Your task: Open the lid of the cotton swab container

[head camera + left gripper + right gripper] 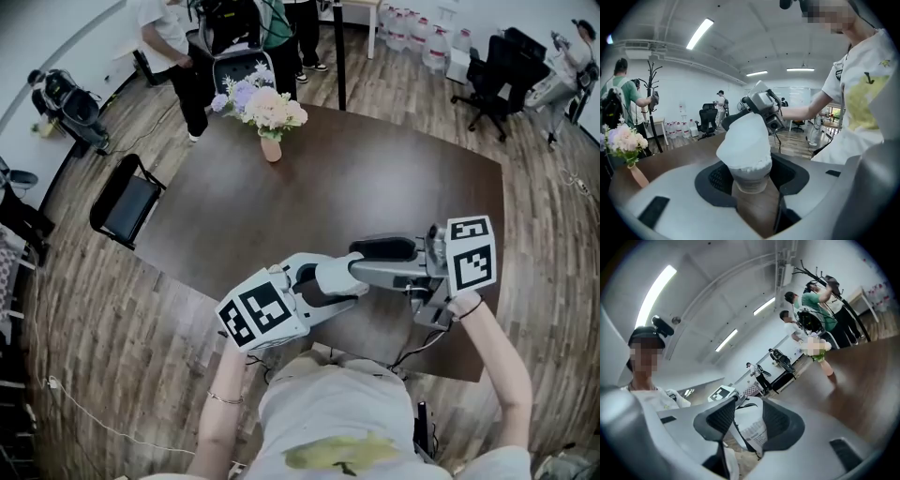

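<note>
Left hand-held gripper [751, 182] clamps clear, round swab container [749, 171].

A dark brown wooden table [375, 178] fills the middle of the room. On its far side stands a pink vase of pastel flowers [267, 112]. A black folding chair [127, 202] sits left, and a black office chair [497, 75] far right on the wood-plank floor [103, 319].
</note>
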`<state>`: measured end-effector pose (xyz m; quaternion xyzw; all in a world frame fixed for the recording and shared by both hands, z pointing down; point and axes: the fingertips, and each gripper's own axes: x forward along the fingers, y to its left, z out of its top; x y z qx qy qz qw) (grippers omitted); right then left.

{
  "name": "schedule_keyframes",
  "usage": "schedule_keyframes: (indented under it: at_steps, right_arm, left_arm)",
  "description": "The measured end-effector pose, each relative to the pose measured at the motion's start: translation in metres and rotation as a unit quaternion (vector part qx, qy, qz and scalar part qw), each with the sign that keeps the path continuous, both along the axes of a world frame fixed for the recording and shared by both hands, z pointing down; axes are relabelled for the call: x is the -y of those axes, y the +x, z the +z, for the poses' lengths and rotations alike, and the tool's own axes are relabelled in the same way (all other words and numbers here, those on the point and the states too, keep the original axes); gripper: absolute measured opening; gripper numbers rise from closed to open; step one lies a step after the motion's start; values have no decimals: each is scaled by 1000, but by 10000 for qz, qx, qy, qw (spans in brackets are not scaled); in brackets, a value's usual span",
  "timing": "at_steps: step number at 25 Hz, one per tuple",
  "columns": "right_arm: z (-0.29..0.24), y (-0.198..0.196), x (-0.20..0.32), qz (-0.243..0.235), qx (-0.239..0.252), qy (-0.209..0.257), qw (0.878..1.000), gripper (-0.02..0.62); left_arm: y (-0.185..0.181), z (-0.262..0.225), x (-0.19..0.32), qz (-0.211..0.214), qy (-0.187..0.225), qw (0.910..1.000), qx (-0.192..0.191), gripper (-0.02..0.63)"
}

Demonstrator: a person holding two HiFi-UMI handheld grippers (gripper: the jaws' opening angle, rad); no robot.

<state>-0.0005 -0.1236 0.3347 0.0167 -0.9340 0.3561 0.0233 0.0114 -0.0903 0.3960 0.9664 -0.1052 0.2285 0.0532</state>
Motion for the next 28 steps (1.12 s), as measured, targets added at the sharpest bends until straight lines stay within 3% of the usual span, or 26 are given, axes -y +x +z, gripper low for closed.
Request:
schedule_keyframes:
  at_steps: [7,15,22,28]
  right_arm:
    - [7,3,9,-12,151,-1394,9901,190]
    - [14,0,19,17,480,-2265,9728,190]
    - [12,0,29,132,688,-2349,9695,184]
    - [8,9,34,479,440,-1454,9872,195]
  left_arm:
    - [2,5,-3,-50,219,9996,153,222]
    - [-3,7,-2,-131,321,9993,158,219]
    - [-6,10,3,-199,226,9995,11,218]
    - [-12,14,6,-487,116,9987,-104,218]
